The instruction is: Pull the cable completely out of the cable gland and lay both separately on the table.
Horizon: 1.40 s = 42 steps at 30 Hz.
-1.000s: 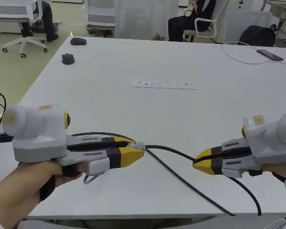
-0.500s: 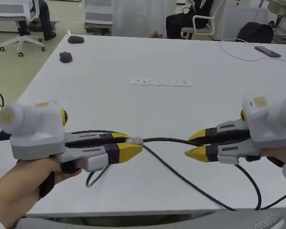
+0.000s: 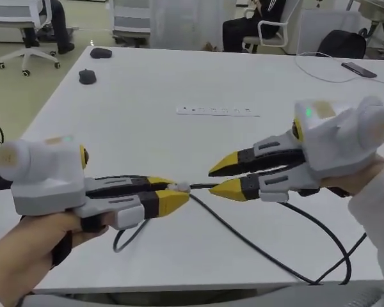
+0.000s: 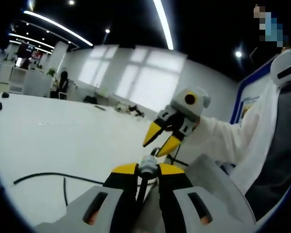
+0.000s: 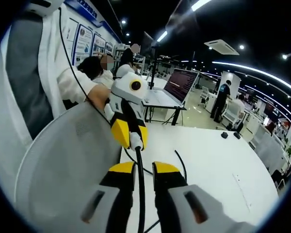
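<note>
**Head view.** Left tongs (image 3: 180,192) are pressed together on the cable gland (image 3: 182,187), a small pale fitting at their yellow tips, held above the white surface (image 3: 179,83). The cable (image 3: 256,246) is black, thin and round. It leaves the gland toward the right tongs (image 3: 212,181), then sags onto the surface and loops near the front edge. Right tongs are spread, one jaw above the cable and one below, just beside the gland.

**Left gripper view.** Gland (image 4: 148,165) is nipped dead centre between the view's own jaws. Right tongs (image 4: 162,137) face it nose to nose, jaws apart.

**Right gripper view.** Cable (image 5: 139,187) runs straight up the gap between the view's own jaws, apparently untouched, to the gland (image 5: 135,141).

**Judgement.** The cable's long axis lines up with both tongs. The right tongs are nearer the free run, so they likely need to close and draw away along that line. The smooth jacket may slip.
</note>
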### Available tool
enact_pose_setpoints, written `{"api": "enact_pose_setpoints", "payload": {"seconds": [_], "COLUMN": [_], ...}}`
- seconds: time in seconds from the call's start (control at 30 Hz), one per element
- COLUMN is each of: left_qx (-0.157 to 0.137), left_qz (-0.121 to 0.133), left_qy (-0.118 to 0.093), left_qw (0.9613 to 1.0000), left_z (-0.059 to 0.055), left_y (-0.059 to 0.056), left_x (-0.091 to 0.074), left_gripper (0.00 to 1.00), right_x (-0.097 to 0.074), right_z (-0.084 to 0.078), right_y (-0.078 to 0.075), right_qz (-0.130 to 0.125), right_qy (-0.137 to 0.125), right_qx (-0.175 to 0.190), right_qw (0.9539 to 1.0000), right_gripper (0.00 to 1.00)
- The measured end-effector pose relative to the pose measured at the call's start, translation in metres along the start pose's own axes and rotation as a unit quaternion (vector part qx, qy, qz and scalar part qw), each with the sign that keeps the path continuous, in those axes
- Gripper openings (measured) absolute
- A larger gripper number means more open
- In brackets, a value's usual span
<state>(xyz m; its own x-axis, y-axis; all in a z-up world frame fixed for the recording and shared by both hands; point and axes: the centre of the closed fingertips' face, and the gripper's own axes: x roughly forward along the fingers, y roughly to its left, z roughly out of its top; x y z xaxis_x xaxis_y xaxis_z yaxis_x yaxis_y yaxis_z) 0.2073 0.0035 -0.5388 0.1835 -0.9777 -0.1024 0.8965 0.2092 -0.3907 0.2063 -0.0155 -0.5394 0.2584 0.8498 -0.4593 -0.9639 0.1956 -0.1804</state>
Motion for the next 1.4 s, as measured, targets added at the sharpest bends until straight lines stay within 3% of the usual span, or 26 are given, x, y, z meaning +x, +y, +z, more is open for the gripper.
{"api": "enact_pose_setpoints", "payload": {"seconds": [0.2,0.53,0.8,1.17,1.4], "left_qx": [-0.003,-0.008,-0.011,-0.006,-0.007], "left_qz": [0.010,0.017,0.031,0.036,0.042], "left_qy": [-0.006,-0.013,-0.021,-0.018,-0.024], "left_qw": [0.9999,0.9997,0.9992,0.9992,0.9988], "left_z": [0.002,0.005,0.009,0.009,0.011], "left_y": [0.005,0.010,0.016,0.019,0.021], "left_x": [-0.002,-0.003,-0.007,-0.008,-0.010], "left_gripper": [0.16,0.16,0.16,0.16,0.16], "right_x": [0.008,0.011,0.003,-0.009,-0.023], "right_z": [-0.001,0.000,-0.011,-0.043,-0.073], "right_y": [0.000,-0.003,-0.015,-0.024,-0.040], "right_qz": [0.011,0.014,0.001,-0.010,-0.048], "right_qy": [-0.007,-0.024,-0.026,0.001,0.035], "right_qx": [-0.008,-0.006,0.004,0.031,0.057], "right_qw": [0.9999,0.9996,0.9997,0.9995,0.9966], "right_gripper": [0.04,0.03,0.02,0.02,0.02]}}
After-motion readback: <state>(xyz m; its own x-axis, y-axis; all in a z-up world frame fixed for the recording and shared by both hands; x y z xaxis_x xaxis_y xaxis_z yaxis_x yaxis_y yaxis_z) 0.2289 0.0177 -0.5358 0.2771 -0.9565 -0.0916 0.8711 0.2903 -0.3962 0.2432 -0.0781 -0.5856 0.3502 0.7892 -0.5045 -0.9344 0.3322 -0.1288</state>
